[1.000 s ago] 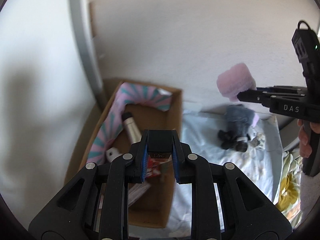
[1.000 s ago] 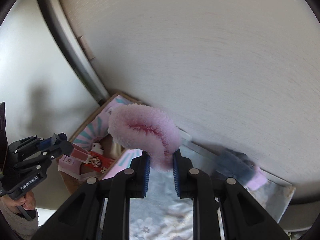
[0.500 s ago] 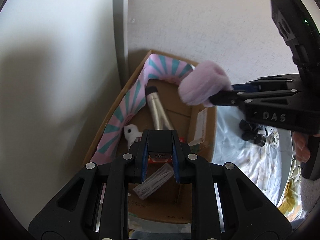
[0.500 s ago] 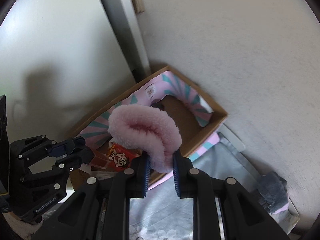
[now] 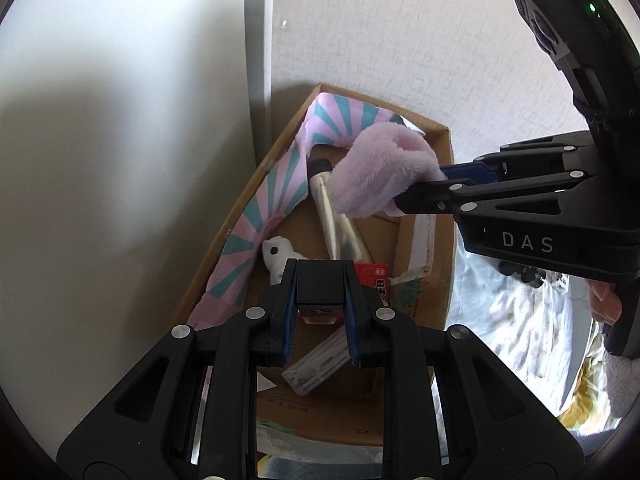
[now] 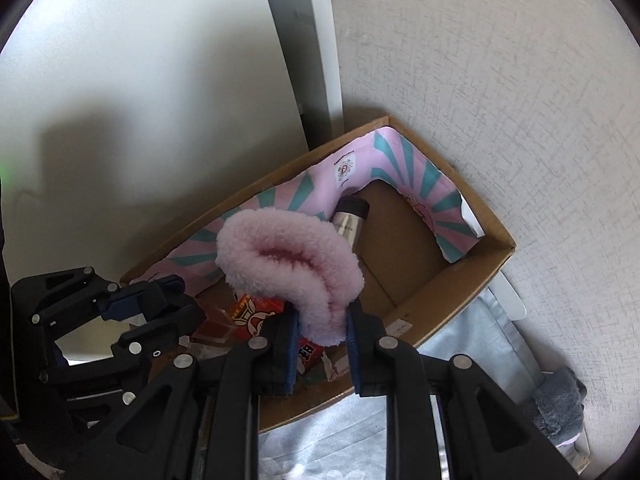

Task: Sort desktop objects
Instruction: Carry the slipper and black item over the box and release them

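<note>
Now both grippers hang over an open cardboard box (image 6: 472, 280), each carrying something to drop in.

Right gripper (image 6: 320, 344) has its jaws clenched on a fluffy pink slipper (image 6: 288, 264), whose curled length arches up and away from the jaws; the box floor lies directly below and ahead. Left gripper (image 5: 318, 322) is nearer the box's front, jaws grasping a small dark block (image 5: 320, 300). Under both sit a silver bottle (image 5: 340, 224), a red packet (image 6: 260, 312) and a small white toy (image 5: 276, 256).
</note>
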Tool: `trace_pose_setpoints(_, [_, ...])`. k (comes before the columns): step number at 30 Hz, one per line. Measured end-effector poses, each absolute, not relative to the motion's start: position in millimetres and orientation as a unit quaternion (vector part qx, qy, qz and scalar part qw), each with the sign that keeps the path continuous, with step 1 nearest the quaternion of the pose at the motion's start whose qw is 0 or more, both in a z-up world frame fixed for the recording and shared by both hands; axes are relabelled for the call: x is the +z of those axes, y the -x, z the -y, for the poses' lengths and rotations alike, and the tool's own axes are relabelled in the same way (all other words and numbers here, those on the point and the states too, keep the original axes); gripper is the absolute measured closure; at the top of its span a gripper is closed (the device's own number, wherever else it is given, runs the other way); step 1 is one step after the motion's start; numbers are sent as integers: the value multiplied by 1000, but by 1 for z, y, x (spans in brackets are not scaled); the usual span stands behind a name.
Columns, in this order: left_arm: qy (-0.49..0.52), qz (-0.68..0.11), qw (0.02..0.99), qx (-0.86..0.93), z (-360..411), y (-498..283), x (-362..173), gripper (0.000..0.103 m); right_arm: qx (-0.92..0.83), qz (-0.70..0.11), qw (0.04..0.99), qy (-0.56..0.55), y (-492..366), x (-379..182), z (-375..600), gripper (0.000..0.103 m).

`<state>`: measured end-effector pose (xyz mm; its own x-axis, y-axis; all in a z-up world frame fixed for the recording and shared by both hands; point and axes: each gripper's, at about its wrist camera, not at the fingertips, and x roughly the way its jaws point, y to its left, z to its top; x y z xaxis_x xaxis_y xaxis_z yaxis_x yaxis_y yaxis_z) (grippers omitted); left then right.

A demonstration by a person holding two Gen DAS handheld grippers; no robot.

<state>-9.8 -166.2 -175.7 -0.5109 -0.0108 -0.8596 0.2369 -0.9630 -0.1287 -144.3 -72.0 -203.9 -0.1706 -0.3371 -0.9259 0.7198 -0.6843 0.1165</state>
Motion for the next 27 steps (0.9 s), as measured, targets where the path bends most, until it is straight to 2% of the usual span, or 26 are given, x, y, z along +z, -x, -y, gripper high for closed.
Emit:
trace_pose_setpoints(8, [-497, -121, 62, -857, 166, 15, -179, 84, -743, -187, 352, -538, 145, -205, 77, 84])
trace_pose_setpoints(11, [-515, -150, 44, -843, 169, 19, -184, 81, -748, -193, 354, -528, 144, -202, 80, 69])
trace_pose_setpoints(12, [-521, -153, 44, -838, 170, 20, -184, 77, -748, -195, 356, -525, 143, -200, 81, 57])
trace_pose_setpoints(13, [-525, -151, 48, -836, 170, 21, -184, 66, -751, -197, 353, -522, 143, -199, 81, 47])
trace_pose_setpoints(14, [-527, -143, 57, -836, 169, 21, -183, 45, -757, -202, 344, -518, 142, -197, 81, 43])
trace_pose_setpoints(15, [-523, -133, 66, -839, 168, 21, -180, 32, -761, -203, 337, -516, 142, -196, 81, 36])
trace_pose_setpoints(16, [-516, -125, 73, -844, 167, 19, -177, 10, -767, -201, 328, -513, 143, -195, 79, 33])
trace_pose_setpoints(17, [-500, -119, 78, -854, 166, 15, -170, 2, -773, -192, 321, -512, 145, -193, 75, 33])
trace_pose_setpoints(27, [-469, -97, 71, -875, 159, 15, -138, 1, -788, -123, 294, -526, 154, -180, 41, 32])
